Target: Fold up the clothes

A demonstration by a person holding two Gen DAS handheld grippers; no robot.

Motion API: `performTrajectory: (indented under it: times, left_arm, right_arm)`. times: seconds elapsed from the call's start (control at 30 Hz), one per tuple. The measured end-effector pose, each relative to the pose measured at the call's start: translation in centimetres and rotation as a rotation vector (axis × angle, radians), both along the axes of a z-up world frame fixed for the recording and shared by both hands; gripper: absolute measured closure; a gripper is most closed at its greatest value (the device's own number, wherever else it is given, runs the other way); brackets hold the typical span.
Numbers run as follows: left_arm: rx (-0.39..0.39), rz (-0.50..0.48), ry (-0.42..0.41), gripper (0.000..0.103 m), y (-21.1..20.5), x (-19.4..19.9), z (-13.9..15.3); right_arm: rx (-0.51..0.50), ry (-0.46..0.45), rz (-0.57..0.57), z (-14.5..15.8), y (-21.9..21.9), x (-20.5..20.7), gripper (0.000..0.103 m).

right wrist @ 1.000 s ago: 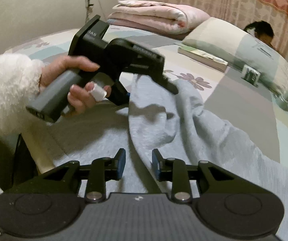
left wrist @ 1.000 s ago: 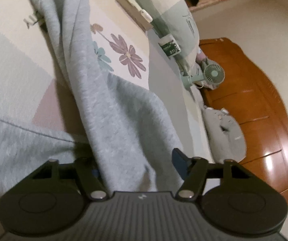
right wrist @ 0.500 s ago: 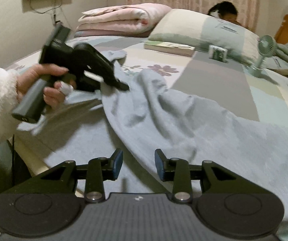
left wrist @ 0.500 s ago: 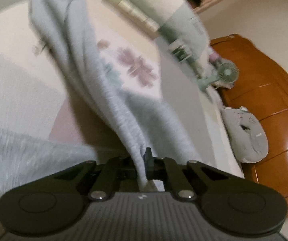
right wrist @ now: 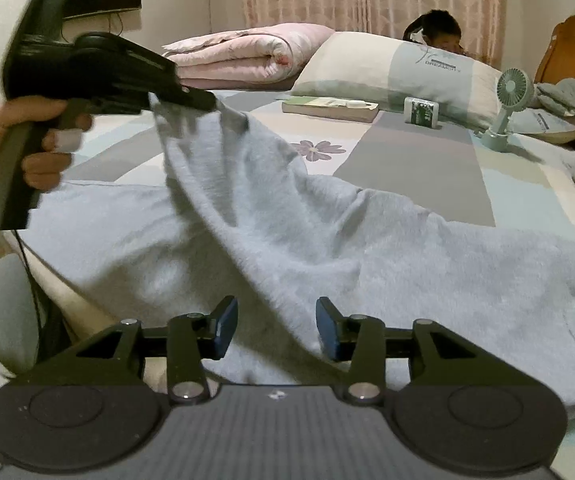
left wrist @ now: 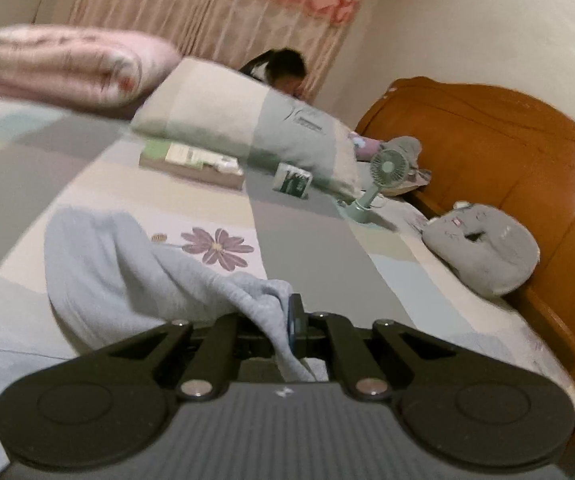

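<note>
one light grey garment (right wrist: 327, 248) is lying spread over the patchwork bedspread (right wrist: 427, 160), with one edge being lifted clear of the bed. the left gripper (left wrist: 287, 320) is pinching that edge, its fingers together on the cloth, and a hand (right wrist: 27, 148) is holding it up at the left of the right wrist view. the right gripper (right wrist: 275, 328) is hovering low over the garment, its fingers apart and having just been opening, cloth lying under the gap, not pinched. beyond, a pillow (right wrist: 399, 68), a book (right wrist: 327, 106), a small fan (right wrist: 507, 100) and a folded pink quilt (right wrist: 247, 52) are resting on the bed.
</note>
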State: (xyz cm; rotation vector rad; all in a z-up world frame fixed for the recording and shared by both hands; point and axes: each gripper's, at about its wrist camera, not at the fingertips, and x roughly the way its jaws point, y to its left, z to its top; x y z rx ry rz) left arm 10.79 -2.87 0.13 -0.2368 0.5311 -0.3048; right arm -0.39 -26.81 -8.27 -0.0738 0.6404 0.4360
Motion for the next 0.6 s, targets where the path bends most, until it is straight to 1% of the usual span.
performTrajectory:
  times: [0.07,0.13,0.27,0.33,0.37,0.43,0.47,0.6]
  left_arm:
    - [0.033,-0.003,-0.002,0.1,-0.3,-1.3,0.2]
    - [0.059,0.002,0.018,0.1,-0.1,-2.2,-0.1]
    - [0.097,0.024,0.084,0.1,0.9,-3.3,-1.8]
    - [0.108,0.04,0.125,0.1,1.6,-3.4,-2.9]
    - [0.111,0.048,0.142,0.1,1.9,-3.4,-3.4]
    - [0.091,0.059,0.168,0.1,2.6,-3.4,-3.8]
    - [0.079,0.065,0.18,0.1,2.9,-3.5,-3.9]
    - [0.047,0.057,0.173,0.1,3.2,-3.5,-3.4]
  right_arm:
    - [-0.008,0.0,-0.005,0.0,-0.4,-0.3,0.052]
    - [-0.015,0.002,-0.014,0.0,-0.8,-0.6,0.052]
    - [-0.018,0.006,-0.037,-0.2,-1.7,-0.8,0.052]
    - [-0.043,0.005,-0.04,-0.3,-1.9,-1.0,0.052]
    - [-0.066,0.002,-0.038,-0.4,-1.8,-1.0,0.052]
    - [-0.111,-0.005,-0.033,-0.6,-1.7,-1.2,0.052]
    - [-0.153,-0.018,-0.023,-0.7,-1.4,-1.4,0.052]
    - [-0.372,-0.094,0.063,-1.3,0.8,-1.4,0.052]
